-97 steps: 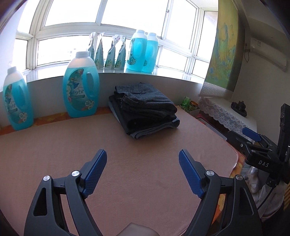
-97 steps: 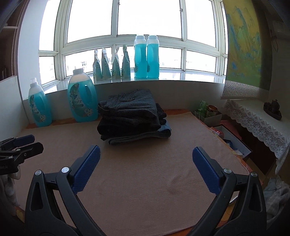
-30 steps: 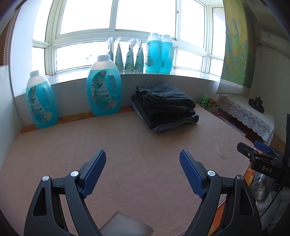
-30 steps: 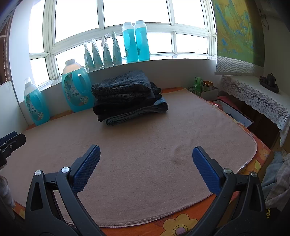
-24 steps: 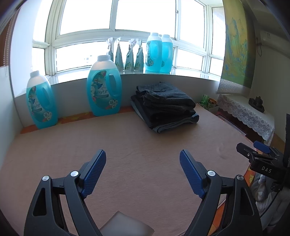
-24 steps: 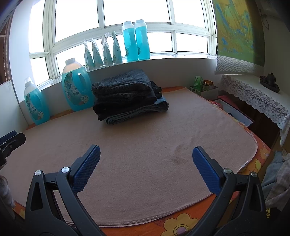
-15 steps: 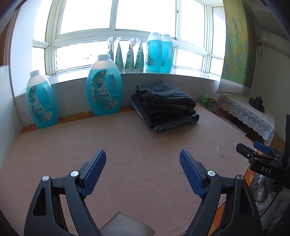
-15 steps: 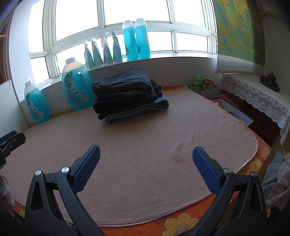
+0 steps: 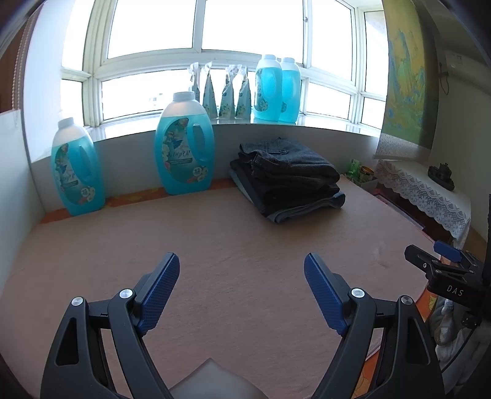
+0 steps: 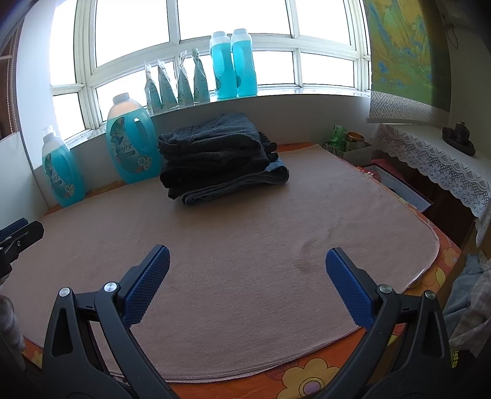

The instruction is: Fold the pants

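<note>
Pulled back from the stack of folded dark pants [image 9: 287,175] at the tan felt mat's [image 10: 245,239] far edge; left gripper [image 9: 242,291] and right gripper [image 10: 245,282] both spread wide, grasping nothing.

bottle labels [image 9: 183,159] unreadable, floor clothes [image 10: 469,294] cut off

Light: strong daylight through the window [image 9: 214,27] ahead, panes blown out white | Contrast: backlit bottles [image 9: 277,87] glow, near fingers [image 10: 147,284] dark | Lens: fisheye bending, black corner vignette | Focus: sharp, no motion blur
</note>
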